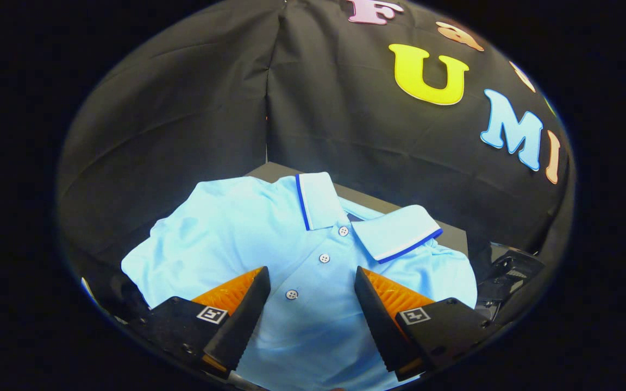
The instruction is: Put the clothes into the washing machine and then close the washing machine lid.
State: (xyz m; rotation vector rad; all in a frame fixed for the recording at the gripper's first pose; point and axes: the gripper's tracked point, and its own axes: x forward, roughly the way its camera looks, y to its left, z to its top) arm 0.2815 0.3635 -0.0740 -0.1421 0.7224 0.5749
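A grey table (400,209) was seen against the black cloth booth wall (193,108). The gripper (312,277) was held wide open, its jaws spread to either side of the button placket of a light blue polo shirt with a blue-edged collar (248,228). The shirt was spread flat on the table, collar beyond the fingers; contact with the fabric could not be told.

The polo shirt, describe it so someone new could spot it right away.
On the dark table against the black cloth wall lies a light blue polo shirt. The open gripper straddles its buttoned placket. Its white collar has dark blue edging.
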